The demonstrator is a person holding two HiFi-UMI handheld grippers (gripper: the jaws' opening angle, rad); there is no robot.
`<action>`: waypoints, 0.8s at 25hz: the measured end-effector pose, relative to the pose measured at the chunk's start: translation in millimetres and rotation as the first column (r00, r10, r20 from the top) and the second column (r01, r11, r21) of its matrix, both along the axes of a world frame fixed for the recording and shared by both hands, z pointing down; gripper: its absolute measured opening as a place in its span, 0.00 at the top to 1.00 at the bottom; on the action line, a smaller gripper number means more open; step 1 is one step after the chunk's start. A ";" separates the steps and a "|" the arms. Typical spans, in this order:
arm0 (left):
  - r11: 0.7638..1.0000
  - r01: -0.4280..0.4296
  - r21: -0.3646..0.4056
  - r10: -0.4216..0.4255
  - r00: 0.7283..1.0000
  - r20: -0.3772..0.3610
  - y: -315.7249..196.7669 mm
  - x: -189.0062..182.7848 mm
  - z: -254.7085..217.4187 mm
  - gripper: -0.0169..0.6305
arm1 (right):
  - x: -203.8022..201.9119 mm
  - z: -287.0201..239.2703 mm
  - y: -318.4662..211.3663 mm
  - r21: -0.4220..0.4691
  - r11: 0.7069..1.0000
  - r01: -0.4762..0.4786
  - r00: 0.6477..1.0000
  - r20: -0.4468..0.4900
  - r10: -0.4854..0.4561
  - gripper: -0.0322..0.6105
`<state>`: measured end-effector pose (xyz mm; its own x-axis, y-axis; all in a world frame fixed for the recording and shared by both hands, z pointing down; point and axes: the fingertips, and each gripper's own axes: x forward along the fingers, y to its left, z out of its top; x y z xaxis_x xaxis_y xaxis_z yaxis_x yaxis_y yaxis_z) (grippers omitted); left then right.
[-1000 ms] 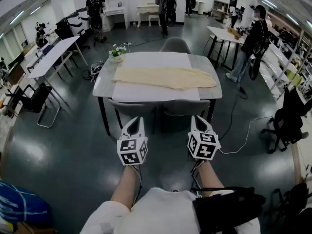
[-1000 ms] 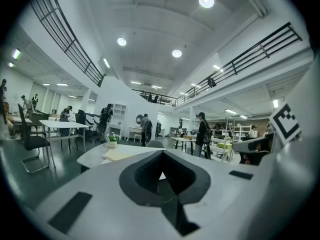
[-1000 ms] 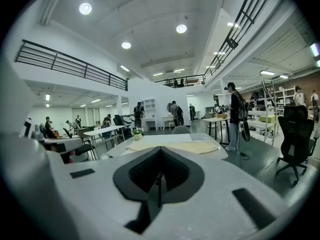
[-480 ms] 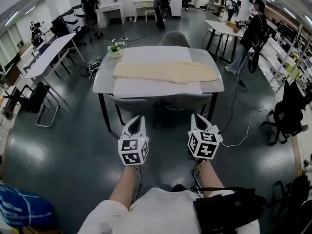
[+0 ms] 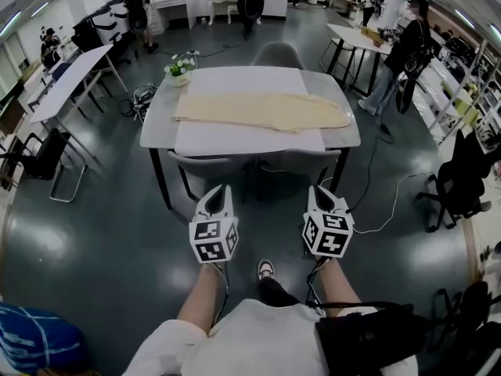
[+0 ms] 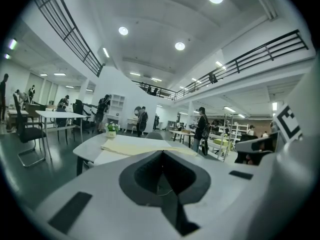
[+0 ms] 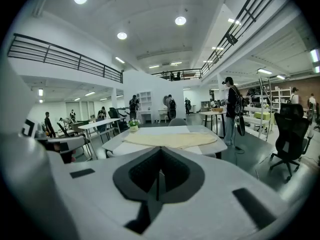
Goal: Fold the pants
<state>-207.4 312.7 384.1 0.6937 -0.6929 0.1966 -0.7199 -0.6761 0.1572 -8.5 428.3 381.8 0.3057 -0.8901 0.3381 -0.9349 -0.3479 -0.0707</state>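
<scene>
Cream pants [image 5: 262, 110] lie flat and lengthwise on a white mat [image 5: 250, 140] on the grey table [image 5: 155, 125] ahead of me. Both grippers are held in the air well short of the table, over the floor. The left gripper [image 5: 221, 189] has its jaws together with nothing between them. My right gripper [image 5: 320, 189] is shut and empty too. In the left gripper view the pants [image 6: 131, 146] show beyond the closed tips, the left gripper [image 6: 161, 152] pointing at the table. The right gripper view shows the pants [image 7: 170, 140] straight ahead of the right gripper [image 7: 160, 149].
Two grey chairs [image 5: 210, 168] [image 5: 301, 163] are tucked under the table's near side, and another [image 5: 278, 53] stands at the far side. A flower pot [image 5: 178, 68] sits on the far left corner. A person [image 5: 399, 61] stands at the right, and a cable [image 5: 383, 210] lies on the floor.
The table and pants have come nearer and lower in the head view. A shoe now shows on the floor between the grippers. Both grippers stay shut and side by side.
</scene>
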 end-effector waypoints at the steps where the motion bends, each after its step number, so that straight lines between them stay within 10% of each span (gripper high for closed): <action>1: 1.000 -0.001 0.001 0.001 1.000 0.003 -7.1 5.9 1.1 0.96 | 4.7 1.0 -8.0 -0.002 1.000 0.003 1.000 -0.004 -0.003 0.96; 20: 0.999 0.033 0.014 -0.033 0.998 0.047 -198.7 162.7 4.9 0.96 | 176.3 19.7 -194.6 -0.022 1.000 0.006 0.999 0.054 -0.005 0.96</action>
